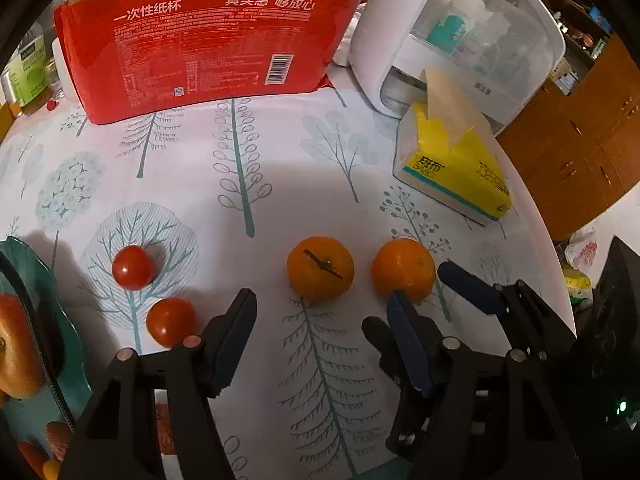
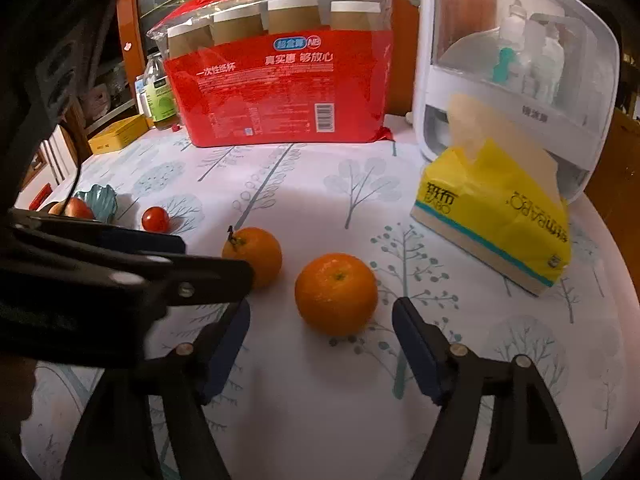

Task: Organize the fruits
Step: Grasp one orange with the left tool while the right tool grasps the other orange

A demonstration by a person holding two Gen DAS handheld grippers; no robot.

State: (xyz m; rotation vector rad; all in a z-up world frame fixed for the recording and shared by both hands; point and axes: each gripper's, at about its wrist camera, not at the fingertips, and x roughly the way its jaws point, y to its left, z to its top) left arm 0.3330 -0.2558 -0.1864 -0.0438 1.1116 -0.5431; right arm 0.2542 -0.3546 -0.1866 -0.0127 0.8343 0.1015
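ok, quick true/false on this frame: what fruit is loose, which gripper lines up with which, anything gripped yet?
1. Two oranges lie loose on the tablecloth. True: the stemmed orange and the plain orange.
2. The right gripper has clamped the plain orange. False: jaws open, fruit ahead of them.
3. Two tomatoes lie toward the teal plate. True.
4. The left gripper holds a tomato. False: it is empty.

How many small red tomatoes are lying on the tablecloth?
2. One tomato lies farther back, near the teal dish; the nearer tomato lies just in front of it. Others may be hidden in the dish.
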